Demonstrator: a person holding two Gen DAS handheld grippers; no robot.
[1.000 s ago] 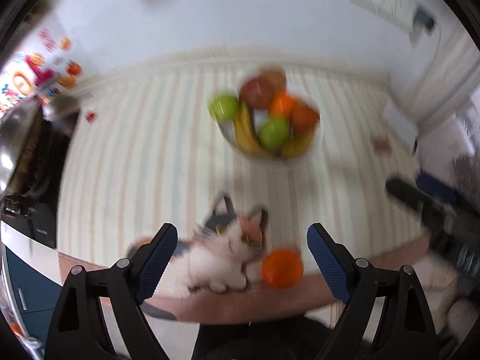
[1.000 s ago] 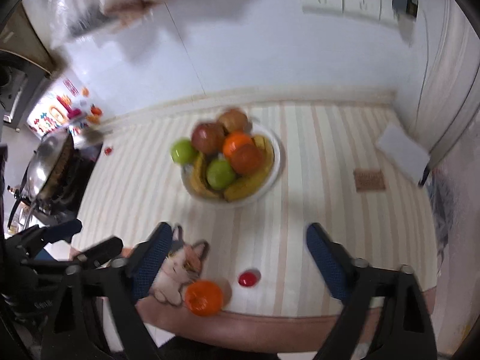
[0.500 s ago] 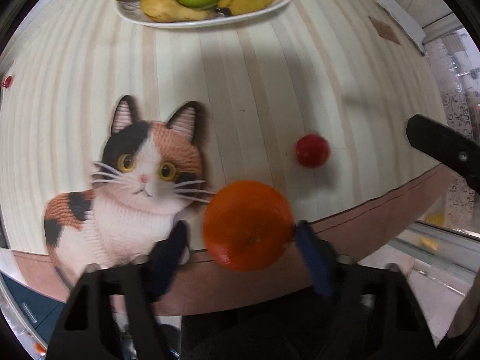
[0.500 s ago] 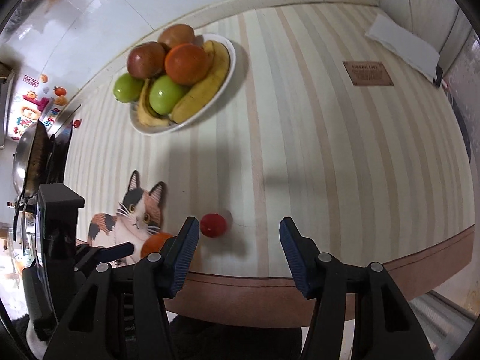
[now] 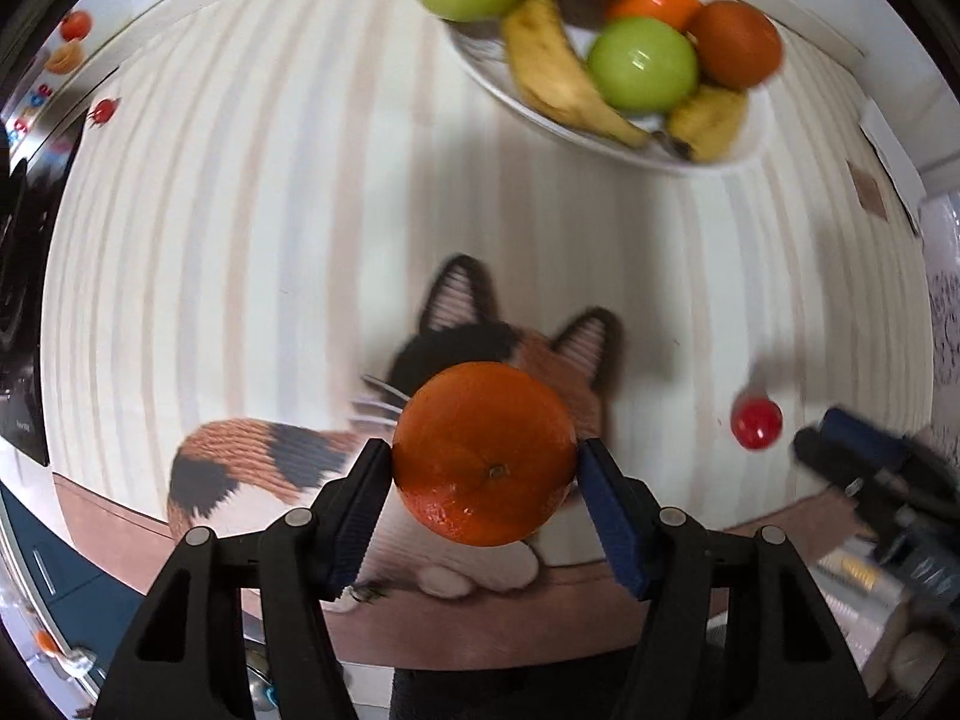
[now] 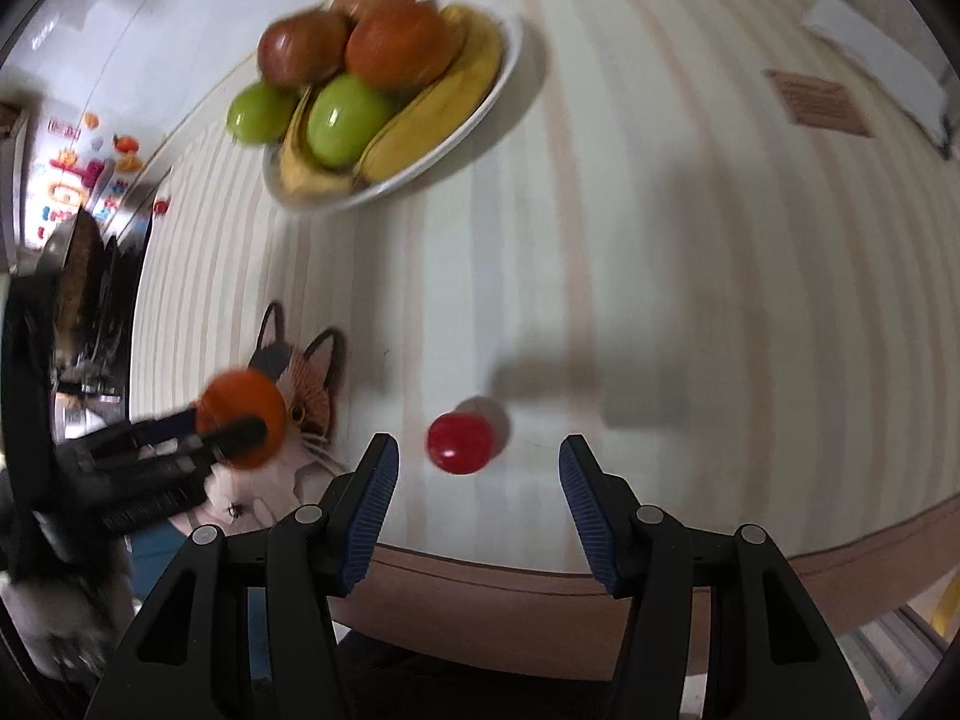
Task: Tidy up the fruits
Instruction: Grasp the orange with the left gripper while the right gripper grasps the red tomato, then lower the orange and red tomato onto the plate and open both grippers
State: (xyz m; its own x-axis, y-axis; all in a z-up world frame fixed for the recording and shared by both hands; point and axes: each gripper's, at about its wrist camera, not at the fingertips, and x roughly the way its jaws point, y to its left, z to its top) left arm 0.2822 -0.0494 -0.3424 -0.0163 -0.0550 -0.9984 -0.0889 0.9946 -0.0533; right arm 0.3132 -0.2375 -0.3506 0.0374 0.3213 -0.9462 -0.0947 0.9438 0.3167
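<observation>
Left tongs [image 5: 485,461] clamp the orange [image 5: 483,453], lifted above the cat mat [image 5: 252,468]. Right tongs [image 6: 477,483] wide apart, low over the bench [image 6: 660,276], small red fruit [image 6: 459,441] just ahead between their tips.

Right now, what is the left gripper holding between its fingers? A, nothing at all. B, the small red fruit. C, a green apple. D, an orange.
D: the left gripper is closed on the orange, with a blue pad pressed against each side of it, above the cat-shaped mat; the small red fruit lies on the table ahead of the open right gripper.
</observation>
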